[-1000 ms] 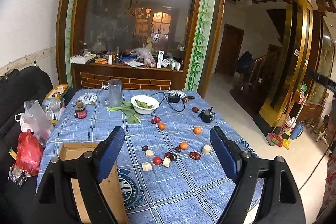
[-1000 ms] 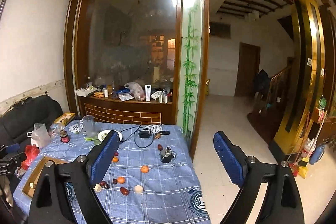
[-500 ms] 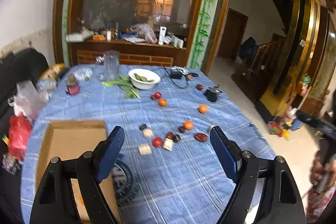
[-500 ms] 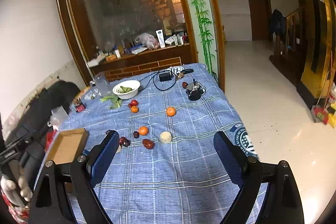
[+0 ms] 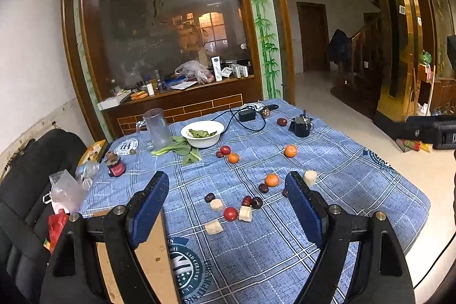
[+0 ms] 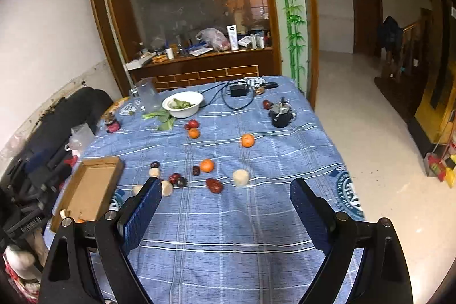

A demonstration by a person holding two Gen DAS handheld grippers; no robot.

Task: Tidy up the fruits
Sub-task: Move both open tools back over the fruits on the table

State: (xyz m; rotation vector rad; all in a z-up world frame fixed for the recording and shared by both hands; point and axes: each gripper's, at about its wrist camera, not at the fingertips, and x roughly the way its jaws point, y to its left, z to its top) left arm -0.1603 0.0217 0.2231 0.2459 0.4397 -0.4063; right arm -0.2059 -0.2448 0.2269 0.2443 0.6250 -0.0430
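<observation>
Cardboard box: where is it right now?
The cardboard box sits at the table's left edge in the right wrist view, beside the black sofa, left of the scattered fruit; it is open.

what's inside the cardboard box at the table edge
In the cardboard box, a pale piece and something orange sit at the near corner; the right gripper's fingers cover that corner's edge.

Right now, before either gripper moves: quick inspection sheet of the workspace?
Surface: table under blue plaid cloth.
Job's things: oranges, red dates, pale chunks scattered mid-table; cardboard box at left edge, nearly empty.
Clutter: white bowl of greens, clear jug, black teapot, small jar.
Grippers: left gripper and right gripper open, holding nothing.
Cables: black adapter lead at far edge.
Surroundings: black sofa, cluttered wooden counter.
</observation>
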